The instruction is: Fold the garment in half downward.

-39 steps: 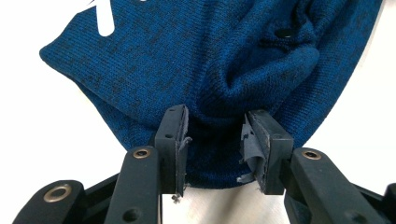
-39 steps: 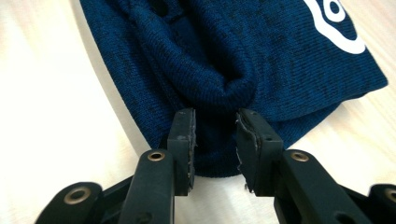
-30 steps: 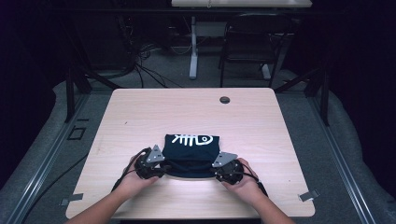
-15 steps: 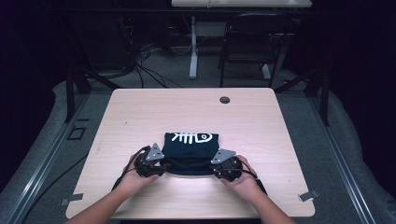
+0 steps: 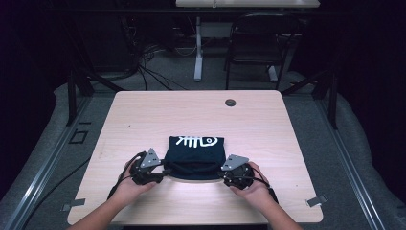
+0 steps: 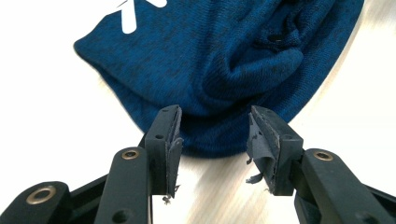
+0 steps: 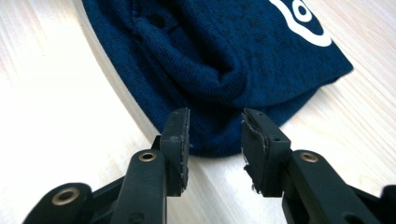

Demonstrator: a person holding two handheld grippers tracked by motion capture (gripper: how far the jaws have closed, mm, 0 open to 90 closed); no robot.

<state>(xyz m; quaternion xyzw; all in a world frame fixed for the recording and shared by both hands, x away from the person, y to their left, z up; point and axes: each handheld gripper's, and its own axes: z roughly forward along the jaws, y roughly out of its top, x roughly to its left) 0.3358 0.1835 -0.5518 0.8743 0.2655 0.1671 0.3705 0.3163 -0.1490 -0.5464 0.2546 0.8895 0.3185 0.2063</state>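
Garment: folded dark blue fish-skeleton shirt, flat near the table's front edge.
Left gripper: jaws parted, empty, framing the near hem.
Right gripper: likewise parted, empty, probably lined up for a two-corner pinch.

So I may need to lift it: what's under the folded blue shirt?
Under the folded blue shirt only the light wooden table shows around its edges. Anything beneath its middle is covered.

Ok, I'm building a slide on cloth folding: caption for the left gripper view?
Left gripper, jaws open, poised at the near edge of a folded blue shirt on the table.
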